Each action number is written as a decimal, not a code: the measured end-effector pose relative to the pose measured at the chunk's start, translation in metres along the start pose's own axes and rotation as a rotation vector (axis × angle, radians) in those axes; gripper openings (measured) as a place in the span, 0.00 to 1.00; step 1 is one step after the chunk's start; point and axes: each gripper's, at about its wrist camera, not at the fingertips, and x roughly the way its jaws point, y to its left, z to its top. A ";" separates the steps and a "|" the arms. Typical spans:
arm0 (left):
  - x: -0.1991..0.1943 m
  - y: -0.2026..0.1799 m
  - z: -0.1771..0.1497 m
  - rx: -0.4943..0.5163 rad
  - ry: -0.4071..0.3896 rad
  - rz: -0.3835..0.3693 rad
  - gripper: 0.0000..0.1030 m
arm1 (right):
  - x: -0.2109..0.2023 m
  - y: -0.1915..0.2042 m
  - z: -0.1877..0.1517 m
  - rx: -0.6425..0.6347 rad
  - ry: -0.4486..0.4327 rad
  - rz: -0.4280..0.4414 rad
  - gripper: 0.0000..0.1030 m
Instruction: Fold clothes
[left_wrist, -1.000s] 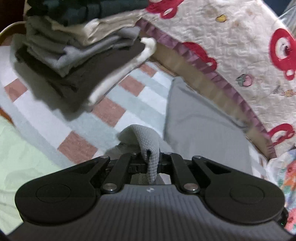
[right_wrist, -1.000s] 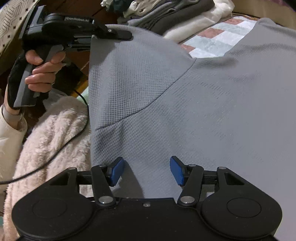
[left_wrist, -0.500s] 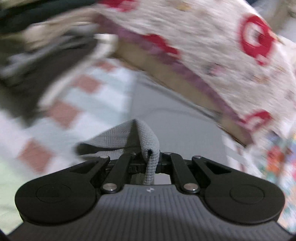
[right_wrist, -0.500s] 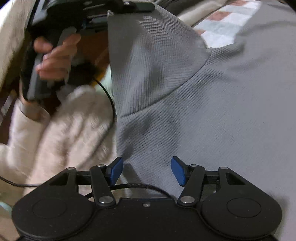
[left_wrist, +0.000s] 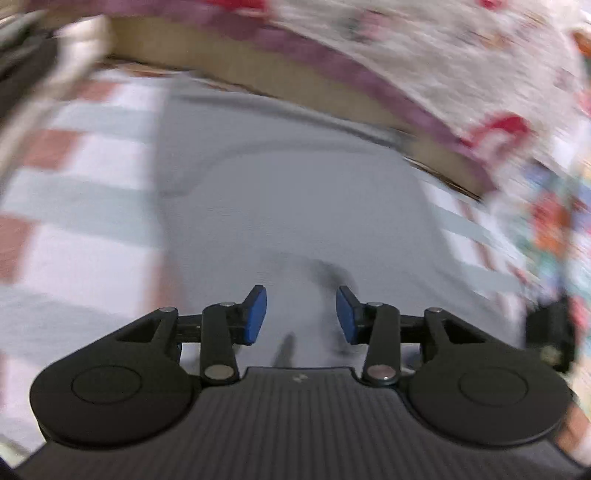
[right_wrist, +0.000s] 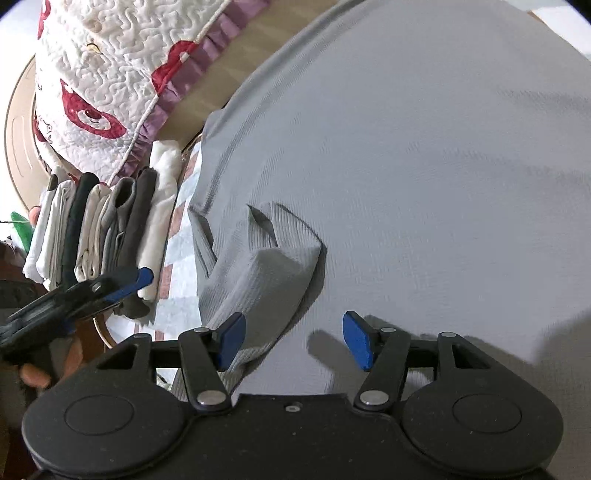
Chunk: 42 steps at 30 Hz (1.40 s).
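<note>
Grey waffle-knit shirt (right_wrist: 424, 166) spread flat on checked bedding, one sleeve (right_wrist: 266, 266) folded loosely inward, rumpled

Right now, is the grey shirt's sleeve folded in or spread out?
Folded in: the sleeve lies crumpled over the grey shirt.

Both claws are matte black: the left claw (left_wrist: 301, 314) and right claw (right_wrist: 293, 341) have blue pads, silver pivot screws, two round black discs, and a ribbed dark grey body plate behind the arms.
</note>
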 end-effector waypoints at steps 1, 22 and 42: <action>-0.001 0.011 0.002 -0.032 0.005 0.024 0.38 | 0.003 0.004 0.000 -0.004 0.006 0.004 0.63; 0.013 -0.053 -0.108 0.417 0.233 0.035 0.53 | 0.029 0.029 0.005 0.092 0.126 0.073 0.63; -0.082 -0.082 -0.157 0.720 0.232 0.040 0.20 | 0.023 0.126 0.010 -0.549 -0.089 -0.234 0.63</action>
